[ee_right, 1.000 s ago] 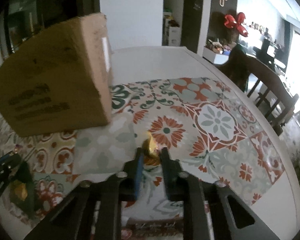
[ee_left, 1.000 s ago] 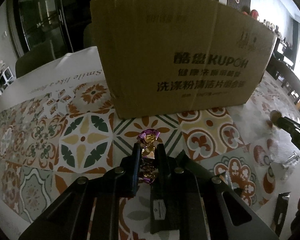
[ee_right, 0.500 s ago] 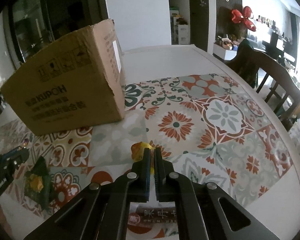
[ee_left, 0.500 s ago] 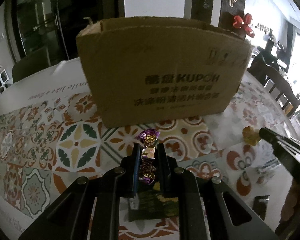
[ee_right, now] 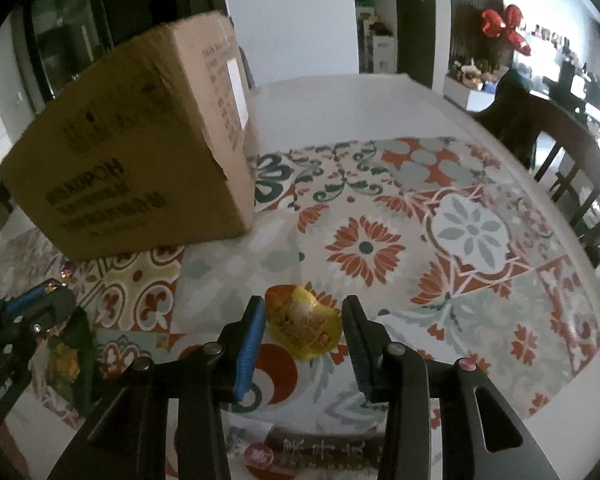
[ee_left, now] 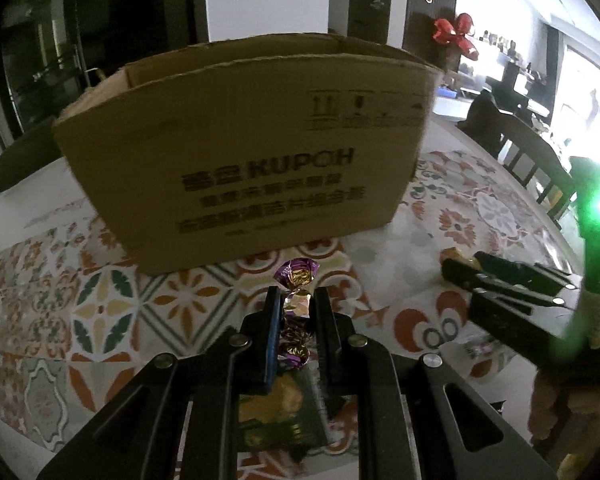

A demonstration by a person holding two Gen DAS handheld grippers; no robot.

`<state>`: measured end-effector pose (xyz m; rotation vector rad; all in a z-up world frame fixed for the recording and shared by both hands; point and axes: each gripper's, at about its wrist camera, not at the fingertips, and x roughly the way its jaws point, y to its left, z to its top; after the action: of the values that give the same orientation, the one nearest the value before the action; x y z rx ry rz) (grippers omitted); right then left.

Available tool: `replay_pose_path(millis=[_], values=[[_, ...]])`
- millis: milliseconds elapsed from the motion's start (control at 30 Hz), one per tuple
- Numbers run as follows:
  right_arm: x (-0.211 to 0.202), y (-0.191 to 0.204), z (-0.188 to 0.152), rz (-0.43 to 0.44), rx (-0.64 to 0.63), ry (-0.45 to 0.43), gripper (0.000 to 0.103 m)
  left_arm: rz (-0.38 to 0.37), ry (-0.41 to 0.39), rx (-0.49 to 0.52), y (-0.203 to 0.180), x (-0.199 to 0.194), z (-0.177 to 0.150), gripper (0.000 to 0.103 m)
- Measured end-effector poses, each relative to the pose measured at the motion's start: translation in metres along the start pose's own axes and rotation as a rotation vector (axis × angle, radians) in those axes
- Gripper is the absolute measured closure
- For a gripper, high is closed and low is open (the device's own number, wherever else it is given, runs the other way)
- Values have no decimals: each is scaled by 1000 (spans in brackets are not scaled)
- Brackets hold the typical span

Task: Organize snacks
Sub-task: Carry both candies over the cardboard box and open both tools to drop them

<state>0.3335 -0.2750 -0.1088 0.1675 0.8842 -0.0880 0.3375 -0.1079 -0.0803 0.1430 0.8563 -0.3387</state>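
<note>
Candy in a purple and gold twist wrapper (ee_left: 294,312) sits clamped between the two fingers of our left gripper (ee_left: 294,322), raised off the patterned tabletop (ee_left: 100,320), its flared end poking out past the fingertips. Under that gripper a green snack packet (ee_left: 278,416) lies flat on the tabletop. Our right gripper (ee_right: 303,330) has its jaws spread apart, and between them, resting on the tabletop and clear of the right finger, lies a yellow snack packet (ee_right: 306,326); whether the left pad touches it we cannot tell. Closest to the right wrist camera, beneath that gripper, a red and white packet with printed characters (ee_right: 296,452) lies partly hidden. Further out stands an open brown cardboard box (ee_left: 244,152), upright on the tabletop, with "KUPOH" and lines of Chinese text on its near face. Beyond the tabletop edge to the right we see a dark wooden chair (ee_right: 568,152) and, further back, a red ornament (ee_right: 504,28).
</note>
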Motion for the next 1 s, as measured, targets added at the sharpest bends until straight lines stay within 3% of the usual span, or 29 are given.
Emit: replay_pose_path(millis=[100, 167, 633, 1000], values=[[6, -3, -1, 5, 20, 15, 63, -5, 1, 11, -7, 4, 2, 86], [6, -3, -1, 3, 23, 9, 79, -15, 7, 8, -9, 6, 3, 86], [-29, 12, -3, 17, -34, -59, 79, -22, 0, -8, -12, -5, 5, 86], [-90, 36, 24, 91, -84, -173, 79, -48, -86, -27, 6, -65, 30, 86]])
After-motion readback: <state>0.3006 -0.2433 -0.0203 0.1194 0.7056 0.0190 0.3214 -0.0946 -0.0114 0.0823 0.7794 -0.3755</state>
